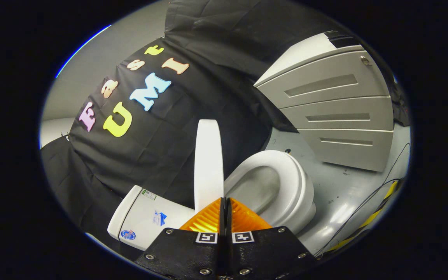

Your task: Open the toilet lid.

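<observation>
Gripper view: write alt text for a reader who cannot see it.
A toilet lid stands raised on edge just beyond the gripper, whose fingers are closed together with nothing between them. Beside the lid lies the open bowl, with the tank on the lid's other side. A grey drawer cabinet stands beyond the bowl on the floor.

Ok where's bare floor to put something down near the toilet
Bare floor lies between the toilet bowl and the drawer cabinet. Cables cross it farther out. It is crowded behind: the raised lid and tank sit against the cloth. The gripper is shut, just before the lid.
</observation>
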Demonstrator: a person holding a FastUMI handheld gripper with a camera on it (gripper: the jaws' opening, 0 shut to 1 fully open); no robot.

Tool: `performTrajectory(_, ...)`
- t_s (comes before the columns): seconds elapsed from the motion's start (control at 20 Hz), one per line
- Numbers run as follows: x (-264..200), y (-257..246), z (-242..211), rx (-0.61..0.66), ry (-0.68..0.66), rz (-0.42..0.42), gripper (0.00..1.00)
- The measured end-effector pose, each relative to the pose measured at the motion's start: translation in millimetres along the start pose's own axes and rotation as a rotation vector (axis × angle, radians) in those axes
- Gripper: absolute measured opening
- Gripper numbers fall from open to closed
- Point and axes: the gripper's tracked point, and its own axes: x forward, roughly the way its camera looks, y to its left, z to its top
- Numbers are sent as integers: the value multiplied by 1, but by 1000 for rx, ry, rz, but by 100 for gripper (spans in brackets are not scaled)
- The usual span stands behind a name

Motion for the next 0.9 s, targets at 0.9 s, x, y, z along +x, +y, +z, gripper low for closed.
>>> performTrajectory(0.9,-23,107,-8,-298,-30,66,0)
